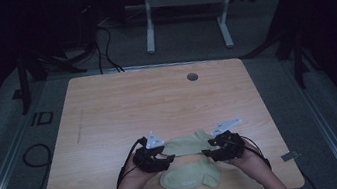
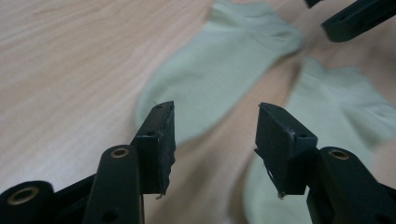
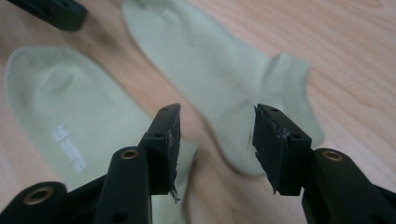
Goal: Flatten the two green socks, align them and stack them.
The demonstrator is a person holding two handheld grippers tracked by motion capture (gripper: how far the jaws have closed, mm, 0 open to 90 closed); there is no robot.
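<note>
Two pale green ankle socks lie flat on the wooden table (image 1: 108,113), near its front edge. The far sock (image 1: 186,143) (image 2: 224,65) (image 3: 219,70) stretches between my two grippers. The near sock (image 1: 189,178) (image 2: 336,107) (image 3: 60,112), with a small white logo, lies just in front of it. My left gripper (image 1: 168,159) (image 2: 215,140) hovers at the far sock's left end, jaws open, nothing between them. At the right end of that sock my right gripper (image 1: 206,149) (image 3: 217,142) is held just above it, open too and empty. Each gripper view shows the other gripper's black jaw in a top corner.
A round grey grommet (image 1: 192,76) sits near the table's far edge. Beyond the table stand white frame legs (image 1: 148,21), with black cables (image 1: 103,43) on the floor at the left. Bare wood stretches across the table's middle and back.
</note>
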